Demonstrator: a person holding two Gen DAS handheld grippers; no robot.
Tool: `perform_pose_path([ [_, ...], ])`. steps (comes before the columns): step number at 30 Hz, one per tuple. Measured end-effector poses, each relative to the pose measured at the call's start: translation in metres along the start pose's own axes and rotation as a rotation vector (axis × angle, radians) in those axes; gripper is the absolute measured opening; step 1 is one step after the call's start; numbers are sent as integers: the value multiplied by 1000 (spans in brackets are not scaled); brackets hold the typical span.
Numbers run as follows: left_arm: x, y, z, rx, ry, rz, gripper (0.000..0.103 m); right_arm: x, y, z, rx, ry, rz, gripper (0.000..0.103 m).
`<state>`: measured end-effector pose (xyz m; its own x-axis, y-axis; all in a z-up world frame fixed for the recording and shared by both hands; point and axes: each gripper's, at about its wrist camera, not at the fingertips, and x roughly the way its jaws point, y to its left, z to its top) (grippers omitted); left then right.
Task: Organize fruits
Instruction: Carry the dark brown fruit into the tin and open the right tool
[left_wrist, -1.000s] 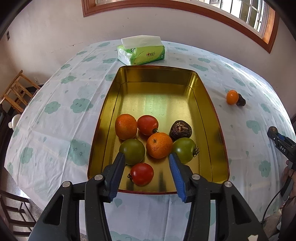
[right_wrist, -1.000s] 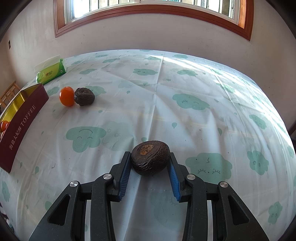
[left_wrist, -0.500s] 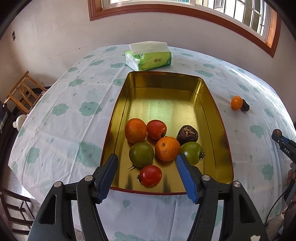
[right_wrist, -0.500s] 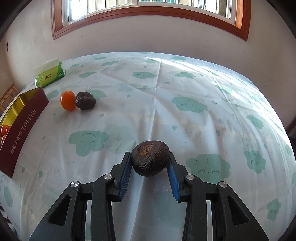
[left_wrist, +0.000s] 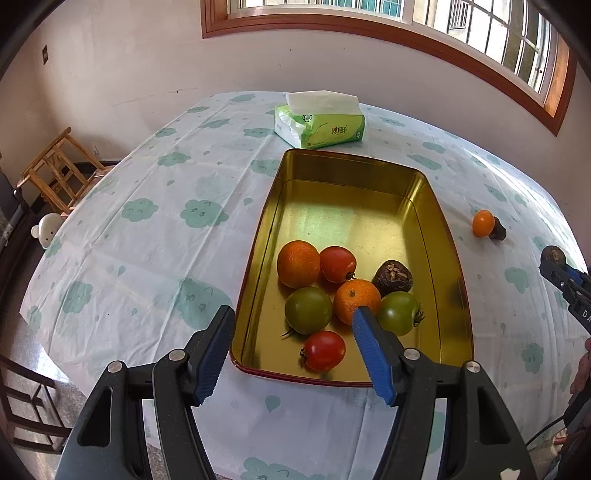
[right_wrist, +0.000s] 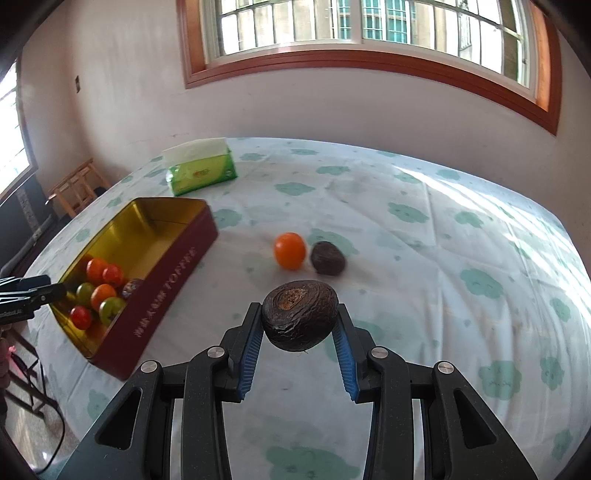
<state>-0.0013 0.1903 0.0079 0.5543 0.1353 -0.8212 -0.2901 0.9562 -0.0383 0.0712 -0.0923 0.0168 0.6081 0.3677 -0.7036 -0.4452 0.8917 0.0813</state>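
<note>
While left fingers (left_wrist: 221, 328) gape empty, right fingers (right_wrist: 255, 332) clamp the wrinkled dark fruit (right_wrist: 300, 314)

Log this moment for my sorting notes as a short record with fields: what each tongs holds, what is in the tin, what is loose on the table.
right tongs: shut on dark wrinkled fruit, off the tablecloth
left tongs: open, empty, over near end of tin
tin: seven fruits, all at near end
loose on tablecloth: small orange fruit, second dark fruit
other: tissue pack beyond tin
</note>
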Motion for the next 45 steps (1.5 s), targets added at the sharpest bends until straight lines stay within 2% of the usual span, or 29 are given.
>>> perform_pose_path([
  [10,-4,28,-2,-63,-1,39,63,15,90,18,-119,11,172,39],
  [18,-4,50,-7,-121,11,55,63,38,133,18,-190,50,228,39],
  [30,-3,74,-12,-156,18,84,63,73,161,17,-226,109,249,39],
  [45,2,71,-14,-142,24,80,63,85,166,14,-223,134,247,39],
])
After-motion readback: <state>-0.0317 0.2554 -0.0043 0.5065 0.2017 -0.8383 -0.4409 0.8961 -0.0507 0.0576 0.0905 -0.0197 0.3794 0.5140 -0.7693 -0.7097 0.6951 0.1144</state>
